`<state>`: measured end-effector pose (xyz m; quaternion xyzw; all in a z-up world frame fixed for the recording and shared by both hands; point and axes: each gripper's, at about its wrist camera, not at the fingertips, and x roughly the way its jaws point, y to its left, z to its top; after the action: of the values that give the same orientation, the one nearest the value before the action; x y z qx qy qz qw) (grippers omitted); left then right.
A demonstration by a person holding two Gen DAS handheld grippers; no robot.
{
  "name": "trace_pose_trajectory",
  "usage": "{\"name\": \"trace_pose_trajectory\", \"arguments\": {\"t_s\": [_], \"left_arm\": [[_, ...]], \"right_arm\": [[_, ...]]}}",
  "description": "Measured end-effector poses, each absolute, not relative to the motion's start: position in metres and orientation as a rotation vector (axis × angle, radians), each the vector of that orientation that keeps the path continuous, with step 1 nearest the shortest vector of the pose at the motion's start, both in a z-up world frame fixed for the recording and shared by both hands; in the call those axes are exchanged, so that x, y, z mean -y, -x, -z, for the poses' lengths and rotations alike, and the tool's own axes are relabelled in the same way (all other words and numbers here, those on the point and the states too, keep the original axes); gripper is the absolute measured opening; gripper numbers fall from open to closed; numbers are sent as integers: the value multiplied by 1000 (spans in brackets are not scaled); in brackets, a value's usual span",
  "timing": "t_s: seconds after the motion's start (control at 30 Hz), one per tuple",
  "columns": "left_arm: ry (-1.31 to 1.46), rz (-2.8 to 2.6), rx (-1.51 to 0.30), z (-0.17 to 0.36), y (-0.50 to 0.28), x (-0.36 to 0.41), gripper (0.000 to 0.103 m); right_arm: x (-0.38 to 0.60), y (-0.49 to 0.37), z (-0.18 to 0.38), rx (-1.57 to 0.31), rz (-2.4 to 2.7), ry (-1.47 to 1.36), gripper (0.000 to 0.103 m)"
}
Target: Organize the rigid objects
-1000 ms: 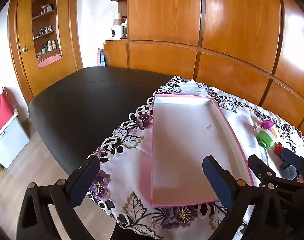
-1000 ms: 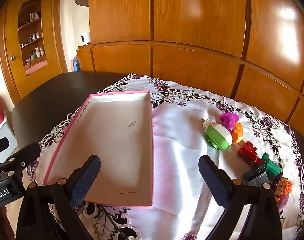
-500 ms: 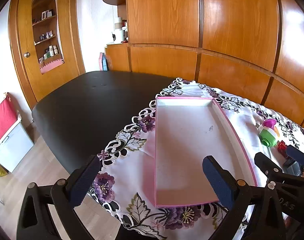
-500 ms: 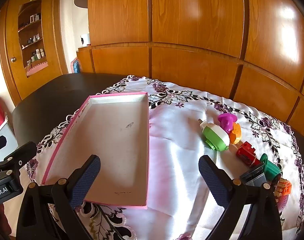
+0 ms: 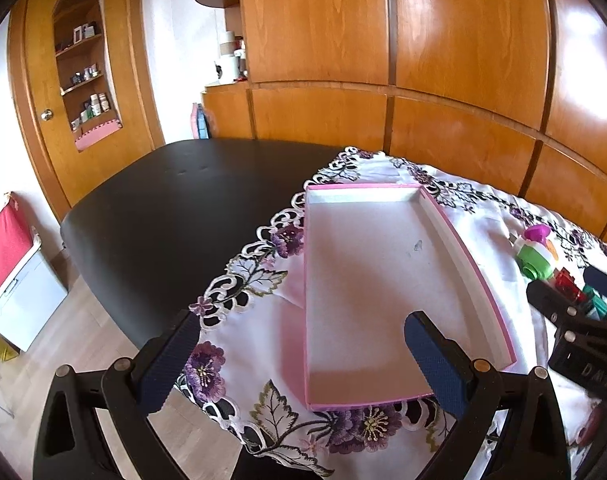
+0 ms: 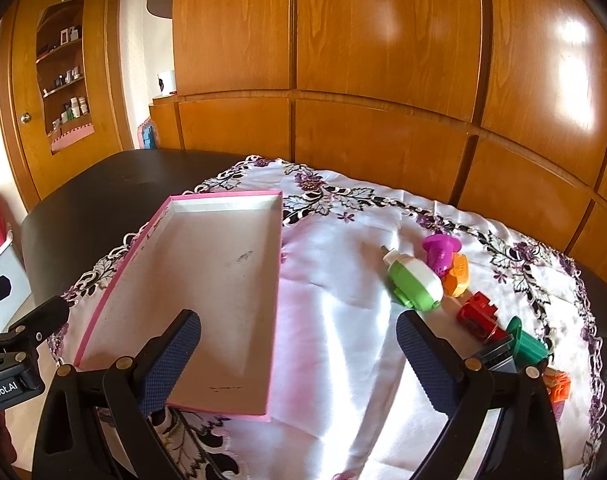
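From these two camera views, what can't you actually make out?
- Grey ridged plastic piece: right wrist view, partly behind the right gripper.
- Small orange plastic toy: mostly behind that gripper's finger.
- Small items on the wooden wall shelf: left wrist view, too small to identify.
- Toys at the right edge: left wrist view, hidden by the other gripper.

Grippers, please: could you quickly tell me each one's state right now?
Left gripper: open, holding nothing.
Right gripper: open, holding nothing.

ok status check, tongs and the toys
Left tongs open, empty. Right tongs open, empty. Pink box empty; toy pieces loose on tablecloth. Nothing blocking.
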<state>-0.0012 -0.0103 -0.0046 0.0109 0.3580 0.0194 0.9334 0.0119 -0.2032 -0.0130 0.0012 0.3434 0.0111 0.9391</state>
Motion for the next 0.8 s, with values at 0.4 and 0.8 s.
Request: {"name": "trace_pose_trajectory", "arguments": {"t_s": [0.4, 0.8], "left_arm": [[-56, 74, -748, 6, -2, 28, 103], [-108, 178, -784, 11, -8, 58, 103]], "right_arm": [[264, -18, -8, -649, 63, 32, 100], [382, -20, -12, -609, 298, -24, 101]]}}
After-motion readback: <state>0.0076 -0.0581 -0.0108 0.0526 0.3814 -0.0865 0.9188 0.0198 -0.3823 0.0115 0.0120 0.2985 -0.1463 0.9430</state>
